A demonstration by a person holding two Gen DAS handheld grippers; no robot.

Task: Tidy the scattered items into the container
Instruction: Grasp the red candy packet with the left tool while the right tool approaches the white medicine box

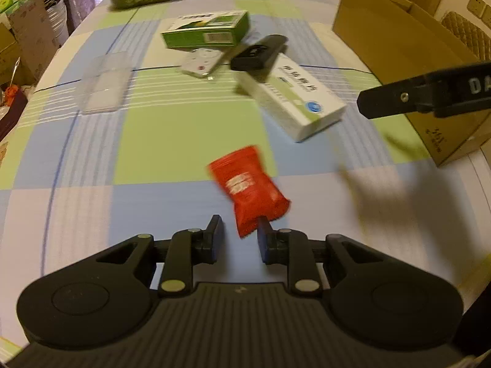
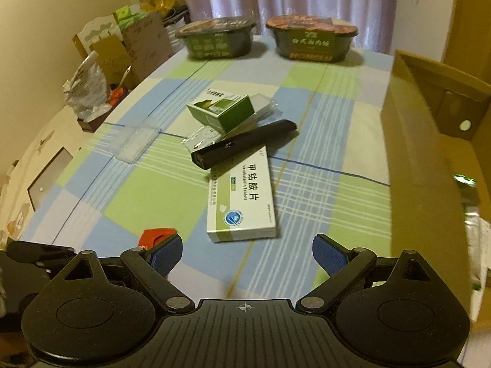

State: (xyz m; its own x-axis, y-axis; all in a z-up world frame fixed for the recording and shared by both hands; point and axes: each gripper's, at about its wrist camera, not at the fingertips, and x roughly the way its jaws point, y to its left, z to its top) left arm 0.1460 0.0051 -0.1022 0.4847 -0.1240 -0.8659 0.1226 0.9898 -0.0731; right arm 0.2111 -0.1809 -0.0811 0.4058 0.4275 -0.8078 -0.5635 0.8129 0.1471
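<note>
A red snack packet point(image 1: 248, 188) lies blurred just ahead of my left gripper point(image 1: 239, 240). Its near corner reaches between the fingers and touches the right pad point(image 1: 263, 242); the jaws stand apart, not closed on it. The right wrist view shows the packet point(image 2: 156, 235) behind my right gripper's left finger. My right gripper point(image 2: 248, 254) is wide open and holds nothing, just short of a white-green medicine box point(image 2: 242, 202) point(image 1: 294, 98). One of its fingers point(image 1: 386, 101) enters the left view from the right. The brown cardboard box point(image 1: 399, 46) point(image 2: 423, 159) stands at the right.
A black bar-shaped object point(image 1: 260, 52) point(image 2: 245, 144) rests on the medicine box, beside a green box point(image 1: 205, 29) point(image 2: 224, 112), a white remote point(image 1: 201, 63) and a clear plastic case point(image 1: 104, 82) point(image 2: 135, 144). Two noodle bowls point(image 2: 218, 38) point(image 2: 311, 38) stand at the far edge. Clutter lines the table's left side.
</note>
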